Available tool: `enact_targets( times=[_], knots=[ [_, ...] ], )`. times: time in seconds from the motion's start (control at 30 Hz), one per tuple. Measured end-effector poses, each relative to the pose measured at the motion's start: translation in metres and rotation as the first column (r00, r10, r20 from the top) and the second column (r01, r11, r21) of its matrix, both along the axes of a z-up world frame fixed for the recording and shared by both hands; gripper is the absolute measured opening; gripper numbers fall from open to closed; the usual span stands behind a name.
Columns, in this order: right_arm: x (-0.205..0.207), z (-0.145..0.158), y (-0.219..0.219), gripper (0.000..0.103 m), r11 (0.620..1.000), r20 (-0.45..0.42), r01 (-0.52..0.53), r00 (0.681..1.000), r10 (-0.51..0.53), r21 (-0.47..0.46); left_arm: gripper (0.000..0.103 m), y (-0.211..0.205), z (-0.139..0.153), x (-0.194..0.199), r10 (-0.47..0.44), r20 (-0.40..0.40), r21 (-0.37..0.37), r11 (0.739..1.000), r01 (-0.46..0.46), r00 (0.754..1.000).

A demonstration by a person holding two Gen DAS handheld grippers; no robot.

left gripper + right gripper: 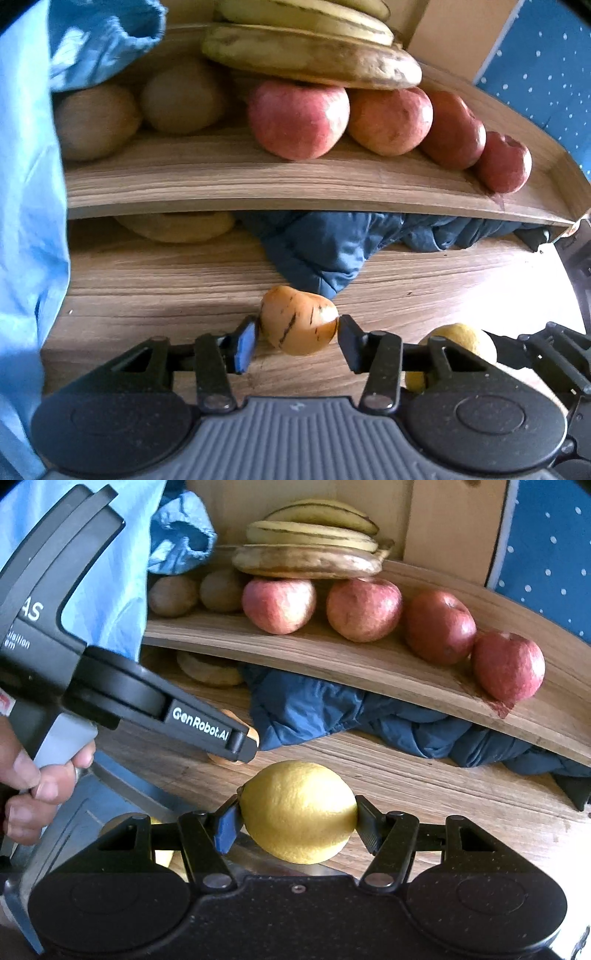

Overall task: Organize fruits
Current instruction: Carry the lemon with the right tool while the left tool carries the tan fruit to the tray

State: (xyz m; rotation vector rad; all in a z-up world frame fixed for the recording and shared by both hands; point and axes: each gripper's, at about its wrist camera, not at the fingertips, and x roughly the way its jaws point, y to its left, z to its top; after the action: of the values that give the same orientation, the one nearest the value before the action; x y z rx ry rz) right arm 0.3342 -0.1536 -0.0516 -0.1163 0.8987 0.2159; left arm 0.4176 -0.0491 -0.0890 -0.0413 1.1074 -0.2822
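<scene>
Left wrist: left gripper pinches orange fruit, right gripper pinches lemon, both likely bound for shelf.

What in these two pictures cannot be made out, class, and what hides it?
- Pale round item, left wrist view: mostly hidden under the upper shelf.
- Bananas, left wrist view: cut off by the top edge.
- Striped fruit, right wrist view: mostly covered by the left hand-held gripper.
</scene>
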Motion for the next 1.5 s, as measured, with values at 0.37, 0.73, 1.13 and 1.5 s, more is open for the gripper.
enact_targets(
  times=[0.37, 0.73, 1.13, 1.5],
  knots=[
    [-0.001, -0.001, 0.0, 0.065, 1.0, -0.001, 0.007, 1.0, -0.007, 0.002, 0.05, 0.009, 0.003, -0.005, 0.039, 0.0, -0.006, 0.999, -0.039, 0.999],
    [-0.024, 0.014, 0.019, 0.065, 0.996, 0.043, -0.086, 0.995, 0.085, 0.015, 0.05, 0.033, 0.027, -0.04, 0.131, 0.053, -0.02, 0.991, -0.13, 0.99],
    [-0.062, 0.023, 0.046, 0.065, 0.975, 0.044, -0.221, 0.975, 0.22, 0.029, 0.05, 0.059, 0.034, -0.093, 0.252, 0.06, -0.019, 0.968, -0.252, 0.966],
    [-0.088, 0.019, 0.064, 0.065, 0.948, 0.025, -0.318, 0.948, 0.317, 0.033, 0.05, 0.089, 0.038, -0.134, 0.354, 0.044, -0.023, 0.935, -0.353, 0.934]
  ],
)
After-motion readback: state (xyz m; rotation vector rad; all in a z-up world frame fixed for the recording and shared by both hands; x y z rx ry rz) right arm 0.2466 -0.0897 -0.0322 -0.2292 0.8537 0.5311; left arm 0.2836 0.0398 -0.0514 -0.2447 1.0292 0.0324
